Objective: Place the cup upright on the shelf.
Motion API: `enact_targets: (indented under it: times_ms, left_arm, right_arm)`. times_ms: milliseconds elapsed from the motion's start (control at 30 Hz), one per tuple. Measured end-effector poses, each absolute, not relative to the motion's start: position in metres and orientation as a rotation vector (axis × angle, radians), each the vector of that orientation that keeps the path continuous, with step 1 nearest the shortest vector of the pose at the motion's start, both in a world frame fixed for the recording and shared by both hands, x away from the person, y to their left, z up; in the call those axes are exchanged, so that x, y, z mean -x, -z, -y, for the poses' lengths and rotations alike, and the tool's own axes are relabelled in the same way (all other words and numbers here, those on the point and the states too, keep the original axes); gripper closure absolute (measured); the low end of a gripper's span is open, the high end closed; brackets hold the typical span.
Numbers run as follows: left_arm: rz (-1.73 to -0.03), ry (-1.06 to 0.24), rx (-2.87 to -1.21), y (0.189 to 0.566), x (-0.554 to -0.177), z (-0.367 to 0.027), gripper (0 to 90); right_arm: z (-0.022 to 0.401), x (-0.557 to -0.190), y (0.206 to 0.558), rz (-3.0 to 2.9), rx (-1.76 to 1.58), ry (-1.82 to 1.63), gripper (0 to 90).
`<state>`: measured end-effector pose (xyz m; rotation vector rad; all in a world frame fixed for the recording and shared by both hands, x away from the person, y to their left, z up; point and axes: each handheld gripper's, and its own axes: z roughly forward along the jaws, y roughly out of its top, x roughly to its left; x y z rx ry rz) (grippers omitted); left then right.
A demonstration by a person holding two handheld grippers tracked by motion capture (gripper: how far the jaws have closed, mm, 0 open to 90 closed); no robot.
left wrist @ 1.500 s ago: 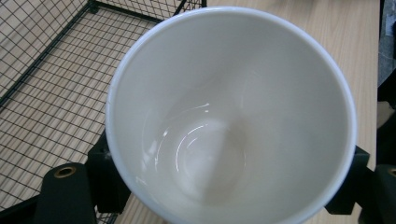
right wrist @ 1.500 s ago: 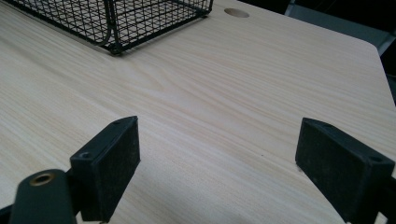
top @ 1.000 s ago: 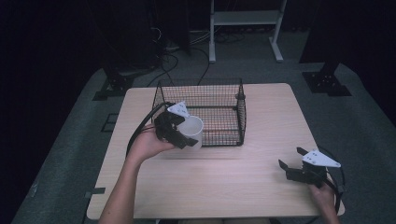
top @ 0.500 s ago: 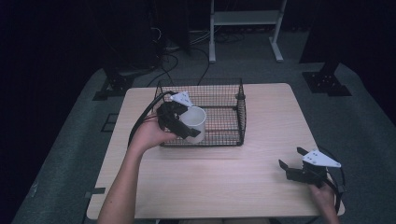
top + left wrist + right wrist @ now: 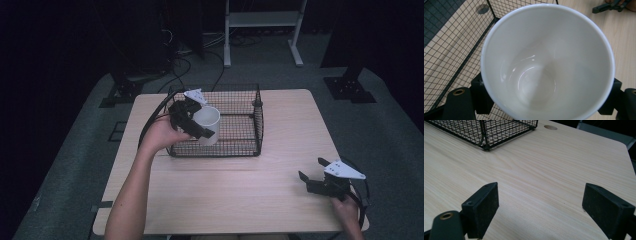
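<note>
Over the left part of the wire basket, the left gripper holds a white cup above the basket's floor. Its 2 fingers are clamped on the cup's outer wall, 1 on each side; in the left gripper view the black pads press against the cup low on its rim, and the cup's glossy inside is bare. The cup leans a little, its mouth turned up and toward the person. Behind it in that view the basket's mesh wall and the pale wooden surface show through.

The basket stands on the far middle of the surface, its black grid walls upright and its top open. The person's left forearm reaches in from the bottom left of the high view, the hand wrapped round the gripper's body beside the basket's left wall.

Near the front right corner of the surface the right gripper rests low, well apart from the basket. Its fingers stand wide apart with bare wood between them, and 1 corner of the basket lies farther off.
</note>
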<state>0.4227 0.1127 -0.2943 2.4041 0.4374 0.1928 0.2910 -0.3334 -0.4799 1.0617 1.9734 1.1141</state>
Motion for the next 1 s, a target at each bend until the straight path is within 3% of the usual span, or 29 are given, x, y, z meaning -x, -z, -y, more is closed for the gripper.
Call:
enact_targets:
  times_ms: [500, 1000]
  left_arm:
    - [-0.465, -0.214, -2.401, 0.288, -0.449, -0.107, 21.5]
    - [-0.515, -0.223, -2.405, 0.304, -0.478, -0.098, 21.4]
  right_arm:
    - [0.333, -0.291, 0.48, -1.978, -1.058, -1.11, 13.1]
    - [0.333, -0.292, 0.48, -1.98, -1.062, -1.111, 13.1]
